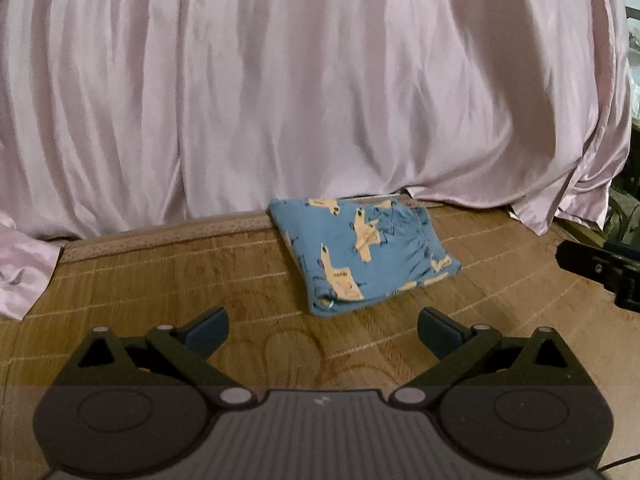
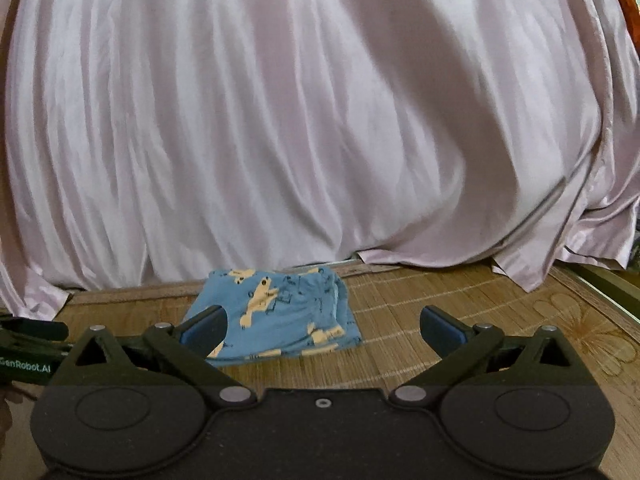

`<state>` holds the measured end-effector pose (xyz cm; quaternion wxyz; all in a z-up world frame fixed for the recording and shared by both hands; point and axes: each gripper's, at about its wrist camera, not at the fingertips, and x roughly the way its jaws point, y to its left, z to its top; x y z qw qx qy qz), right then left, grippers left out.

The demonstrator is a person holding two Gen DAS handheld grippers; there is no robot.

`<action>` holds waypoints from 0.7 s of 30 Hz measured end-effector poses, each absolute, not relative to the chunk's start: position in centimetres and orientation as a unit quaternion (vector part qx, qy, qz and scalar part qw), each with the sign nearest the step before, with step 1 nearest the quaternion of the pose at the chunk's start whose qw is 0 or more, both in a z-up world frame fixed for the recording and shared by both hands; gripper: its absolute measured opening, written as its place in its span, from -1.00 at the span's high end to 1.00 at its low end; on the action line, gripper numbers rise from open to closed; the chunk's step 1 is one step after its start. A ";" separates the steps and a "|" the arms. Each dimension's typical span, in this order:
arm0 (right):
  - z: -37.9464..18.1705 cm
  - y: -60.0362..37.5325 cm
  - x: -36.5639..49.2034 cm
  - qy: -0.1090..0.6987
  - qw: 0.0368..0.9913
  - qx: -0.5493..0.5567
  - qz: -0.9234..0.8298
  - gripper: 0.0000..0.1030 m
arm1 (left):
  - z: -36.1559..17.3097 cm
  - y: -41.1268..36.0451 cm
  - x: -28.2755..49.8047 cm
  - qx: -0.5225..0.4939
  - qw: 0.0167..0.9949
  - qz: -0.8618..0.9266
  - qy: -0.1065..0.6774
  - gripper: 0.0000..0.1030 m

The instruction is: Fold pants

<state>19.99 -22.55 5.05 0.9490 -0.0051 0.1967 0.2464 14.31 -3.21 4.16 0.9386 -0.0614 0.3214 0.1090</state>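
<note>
— Where were the pants point(image 1: 362, 258)?
— Folded into a compact blue bundle on the woven mat point(image 1: 160, 280), close to the hanging pink curtain point(image 1: 280, 80).
— And the grippers?
— The left gripper point(image 1: 322, 330) and the right gripper point(image 2: 323, 330) both hovered short of it, fingers spread apart, holding nothing.

In the right wrist view the left finger pad point(image 2: 204, 330) hides one corner of the folded pants point(image 2: 280, 316). The pink curtain point(image 2: 320, 120) is cut by the picture's edges, and the print on the pants is blurred.
</note>
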 end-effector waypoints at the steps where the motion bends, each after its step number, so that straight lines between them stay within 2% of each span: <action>1: 4.9 -22.7 19.7 0.197 0.949 -0.005 0.245 -0.99 | 3.9 -3.3 14.1 -0.061 0.938 0.111 0.323 -0.99; 12: 3.4 -24.1 16.6 0.175 0.956 -0.022 0.232 -0.99 | 2.5 -4.5 14.1 -0.048 0.931 0.118 0.343 -0.99; 21: 1.9 -25.2 15.7 0.177 0.956 -0.025 0.232 -0.99 | 2.2 -5.6 12.8 -0.027 0.940 0.135 0.312 -0.99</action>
